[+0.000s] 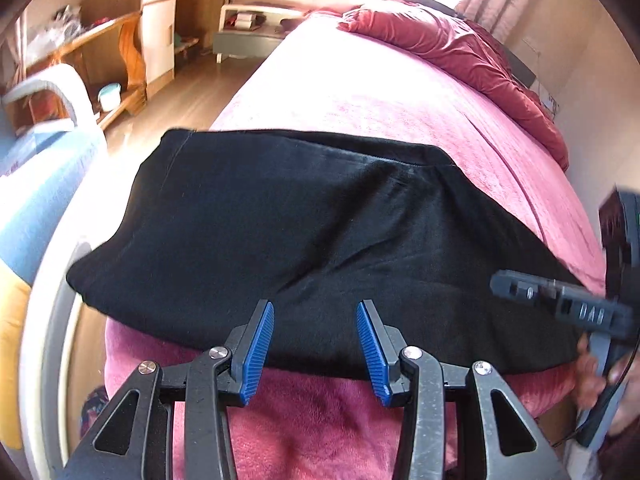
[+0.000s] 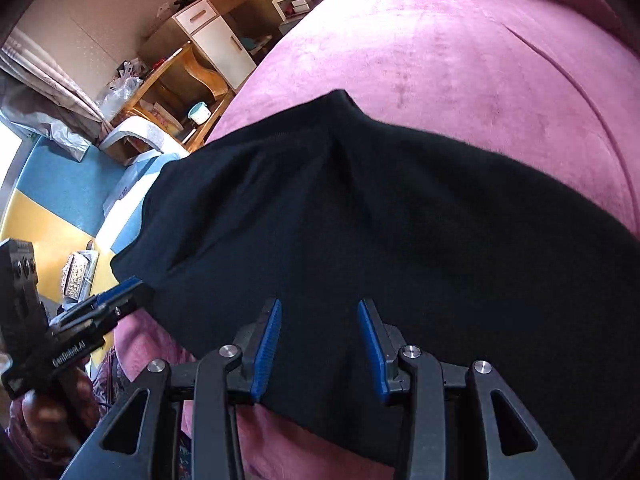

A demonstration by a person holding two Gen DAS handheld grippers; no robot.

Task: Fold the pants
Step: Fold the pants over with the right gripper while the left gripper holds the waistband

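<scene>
the black pants (image 1: 320, 240) lie folded in a broad band across the near part of the pink bed (image 1: 400, 92), one end hanging past the bed's left edge. the left tool (image 1: 316, 350) hovers over the pants' near edge, its blue pads apart and nothing between them. the right tool (image 2: 319, 350) hangs over the pants further right, jaws likewise parted and empty. a red blanket (image 1: 460, 52) is bunched at the bed's far end, well apart from the pants. a wooden desk (image 1: 120, 52) stands beyond the bed's left side.
</scene>
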